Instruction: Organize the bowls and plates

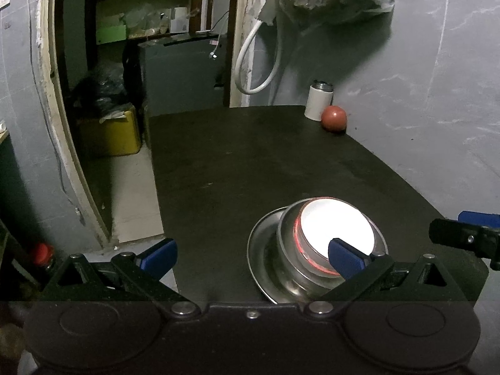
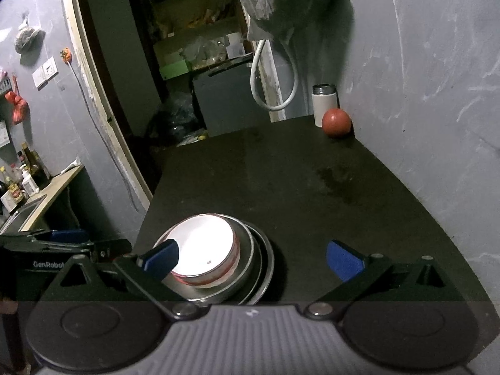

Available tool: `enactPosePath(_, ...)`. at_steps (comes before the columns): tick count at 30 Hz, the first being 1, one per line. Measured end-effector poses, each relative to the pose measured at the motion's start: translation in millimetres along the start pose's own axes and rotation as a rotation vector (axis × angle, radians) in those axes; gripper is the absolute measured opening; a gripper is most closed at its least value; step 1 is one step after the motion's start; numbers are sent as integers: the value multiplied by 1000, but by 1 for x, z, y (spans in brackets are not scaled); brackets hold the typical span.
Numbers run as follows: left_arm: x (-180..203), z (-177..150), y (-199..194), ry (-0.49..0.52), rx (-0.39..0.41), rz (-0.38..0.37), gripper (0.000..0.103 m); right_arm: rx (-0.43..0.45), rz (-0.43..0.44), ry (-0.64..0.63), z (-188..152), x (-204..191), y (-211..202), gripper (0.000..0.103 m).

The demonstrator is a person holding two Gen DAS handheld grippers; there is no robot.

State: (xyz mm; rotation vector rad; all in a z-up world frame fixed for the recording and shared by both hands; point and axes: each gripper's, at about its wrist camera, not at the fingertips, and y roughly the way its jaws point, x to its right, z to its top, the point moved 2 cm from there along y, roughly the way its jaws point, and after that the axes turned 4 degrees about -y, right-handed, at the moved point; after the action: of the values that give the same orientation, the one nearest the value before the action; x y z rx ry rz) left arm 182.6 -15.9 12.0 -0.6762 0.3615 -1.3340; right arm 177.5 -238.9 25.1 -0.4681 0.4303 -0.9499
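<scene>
Both grippers, left (image 1: 253, 254) and right (image 2: 252, 257), spread, empty. White bowl (image 2: 203, 243) atop steel plates (image 2: 265, 268) near table edge (image 2: 147, 215); nudge risks toppling stack.

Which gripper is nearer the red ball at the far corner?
Neither clearly: the left gripper and right gripper both hang open at the near edge by the stacked bowls, far from the red ball.

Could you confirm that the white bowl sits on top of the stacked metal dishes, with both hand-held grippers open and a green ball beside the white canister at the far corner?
Not quite: the ball beside the white canister is red, as the right wrist view shows. The white bowl does top the metal dishes, and both the left hand-held gripper and right hand-held gripper are open.
</scene>
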Motion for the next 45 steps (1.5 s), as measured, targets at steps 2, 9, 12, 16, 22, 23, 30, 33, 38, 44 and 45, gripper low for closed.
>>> enactPosePath(2,0,-2,-4,11,6,-13,102,9,-14,0,-1,-4,-5,103)
enactPosePath(9,-4,-15,-26,44,19,-67,102,46,-85,18,-14,-23,-32,103)
enactPosePath(12,-8,-25,-37,49,22,-74,102,55,-116,22,-22,-31,-42,103)
enactPosePath(16,-14,-43,-49,37,15,-92,102,69,-172,15,-36,-44,-61,103)
enactPosePath(22,-17,-62,-66,51,22,-104,102,83,-218,2,-55,-61,-85,103)
enactPosePath(23,-17,-65,-69,52,23,-105,102,82,-222,-1,-58,-64,-88,103)
enactPosePath(30,-21,-85,-82,44,15,-117,102,71,-236,-5,-77,-75,-104,103)
enactPosePath(33,-22,-89,-86,47,17,-118,102,65,-245,1,-85,-76,-109,103)
enactPosePath(38,-24,-95,-91,68,14,-121,102,60,-257,22,-94,-77,-116,103)
enactPosePath(44,-23,-101,-95,82,9,-117,102,49,-257,28,-101,-78,-118,103)
enactPosePath(45,-24,-102,-95,85,8,-111,102,48,-256,28,-101,-78,-118,103)
